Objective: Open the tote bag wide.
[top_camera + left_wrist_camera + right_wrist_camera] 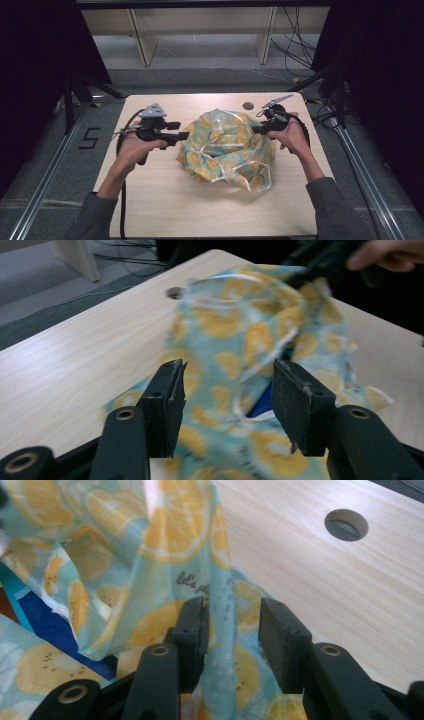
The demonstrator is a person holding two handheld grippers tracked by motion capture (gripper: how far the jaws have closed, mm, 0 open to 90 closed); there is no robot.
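A crumpled bag [227, 147] printed with lemon slices lay heaped at the middle of the table [165, 200]. The left gripper [227, 390] sat at the bag's left edge, jaws apart, with nothing clamped. The right gripper [231, 630] was at the bag's right side, jaws parted, with a fold of the bag hanging between them. A round hole [248, 105] lay in the table beyond the bag.

The lemon-print bag [227, 150] looks like thin glossy plastic, crumpled. The table [165, 200] is pale smooth wood-grain laminate. The gripper pads [300, 405] are matt black, rough-edged.
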